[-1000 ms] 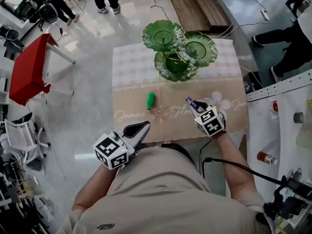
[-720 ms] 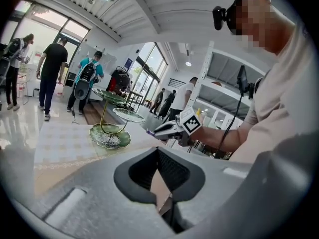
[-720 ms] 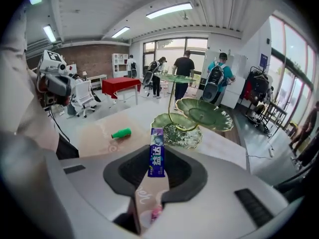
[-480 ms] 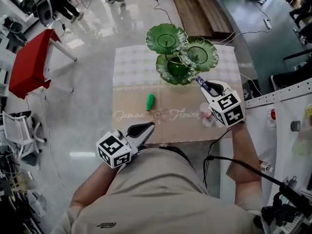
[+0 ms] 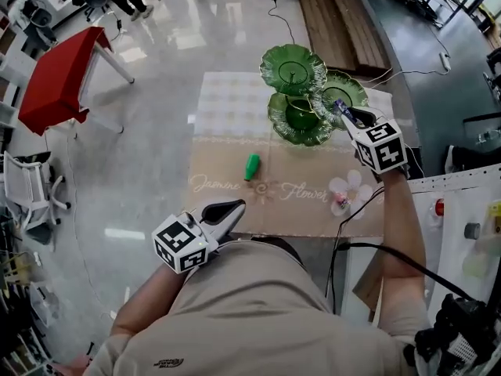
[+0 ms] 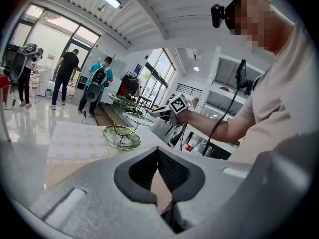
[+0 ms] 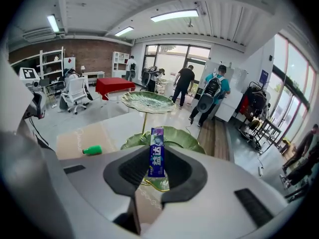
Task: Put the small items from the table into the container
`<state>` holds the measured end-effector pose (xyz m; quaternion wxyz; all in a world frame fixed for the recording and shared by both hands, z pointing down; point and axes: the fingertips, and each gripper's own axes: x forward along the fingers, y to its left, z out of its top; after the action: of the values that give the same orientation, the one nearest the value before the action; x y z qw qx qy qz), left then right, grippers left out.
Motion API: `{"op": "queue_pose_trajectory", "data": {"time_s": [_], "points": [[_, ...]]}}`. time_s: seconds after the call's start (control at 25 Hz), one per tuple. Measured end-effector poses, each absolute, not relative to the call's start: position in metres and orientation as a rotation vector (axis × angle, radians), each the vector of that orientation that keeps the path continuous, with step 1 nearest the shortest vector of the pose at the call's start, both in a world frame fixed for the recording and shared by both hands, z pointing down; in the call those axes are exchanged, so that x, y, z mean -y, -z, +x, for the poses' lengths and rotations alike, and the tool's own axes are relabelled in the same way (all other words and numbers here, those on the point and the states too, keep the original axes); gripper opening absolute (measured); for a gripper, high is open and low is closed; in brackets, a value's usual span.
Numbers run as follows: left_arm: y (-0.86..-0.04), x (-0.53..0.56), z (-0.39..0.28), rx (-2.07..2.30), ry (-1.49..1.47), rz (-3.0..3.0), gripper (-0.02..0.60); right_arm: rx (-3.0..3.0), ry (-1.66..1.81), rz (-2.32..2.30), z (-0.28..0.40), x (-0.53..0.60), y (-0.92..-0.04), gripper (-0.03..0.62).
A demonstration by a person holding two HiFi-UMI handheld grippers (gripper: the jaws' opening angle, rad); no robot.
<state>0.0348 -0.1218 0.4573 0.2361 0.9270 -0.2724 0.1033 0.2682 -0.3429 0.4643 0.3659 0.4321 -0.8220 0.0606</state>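
A green three-tier leaf-dish stand (image 5: 291, 67) rises at the table's far side; its dishes also show in the left gripper view (image 6: 122, 137) and right gripper view (image 7: 148, 101). My right gripper (image 5: 348, 114) hangs over the stand's right-hand dish (image 5: 327, 92), shut on a blue and purple stick pack (image 5: 340, 107) that stands upright between the pads (image 7: 156, 152). A small green bottle (image 5: 251, 166) lies on the tablecloth (image 5: 227, 143), seen too at left (image 7: 92, 150). A small pink item (image 5: 341, 202) rests near the flower print. My left gripper (image 5: 228, 208) stays at the table's near edge, shut and empty.
A red table (image 5: 59, 81) and a white chair (image 5: 27, 194) stand to the left on the glossy floor. Wooden planks (image 5: 344, 14) lie beyond the stand. A white shelf with bottles (image 5: 470, 225) borders the right side. People stand at the far end.
My right gripper has risen from the near right of the table and travelled away to the dish stand, carrying the stick pack. The left gripper has stayed put.
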Motion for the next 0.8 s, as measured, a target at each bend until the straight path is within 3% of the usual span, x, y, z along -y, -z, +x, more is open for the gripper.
{"op": "queue_pose_trajectory", "data": {"time_s": [0.8], "points": [[-0.464, 0.128, -0.022, 0.915, -0.313, 2.439, 0.008, 1.909, -0.239, 1.101, 0.302, 0.437, -0.540, 0.118]]}}
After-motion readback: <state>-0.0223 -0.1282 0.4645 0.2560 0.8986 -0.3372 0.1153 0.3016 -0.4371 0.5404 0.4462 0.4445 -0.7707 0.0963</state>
